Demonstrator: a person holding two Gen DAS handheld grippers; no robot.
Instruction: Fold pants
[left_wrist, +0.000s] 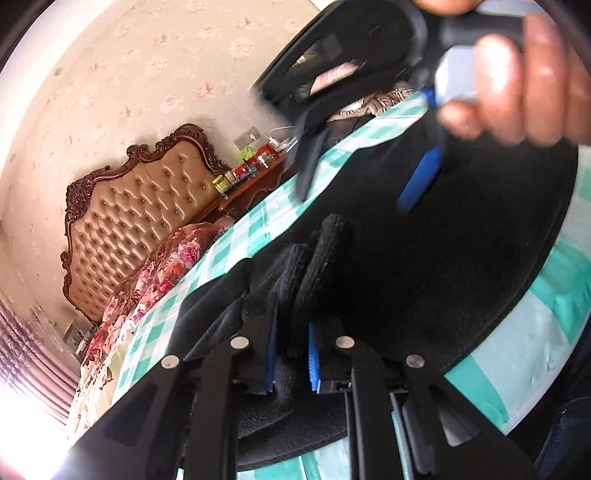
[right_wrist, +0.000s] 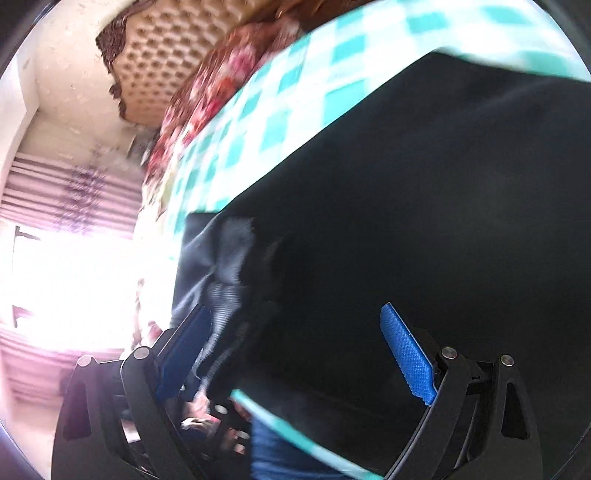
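Observation:
The black pants (left_wrist: 424, 236) lie spread on a bed with a teal and white checked sheet (left_wrist: 236, 236). My left gripper (left_wrist: 291, 354) is shut on a bunched ribbed edge of the pants (left_wrist: 317, 258), which sticks up between the blue pads. My right gripper (right_wrist: 295, 350) is open, its blue pads (right_wrist: 406, 354) wide apart over the dark cloth (right_wrist: 406, 203); the view is blurred. In the left wrist view the right gripper (left_wrist: 421, 177) shows at top right, held by a hand (left_wrist: 524, 85).
A tufted brown headboard (left_wrist: 147, 206) and a red floral quilt (left_wrist: 155, 280) stand at the bed's head. A nightstand with small bottles and boxes (left_wrist: 247, 173) is beside it. A bright window with striped curtains (right_wrist: 55, 258) is on the left.

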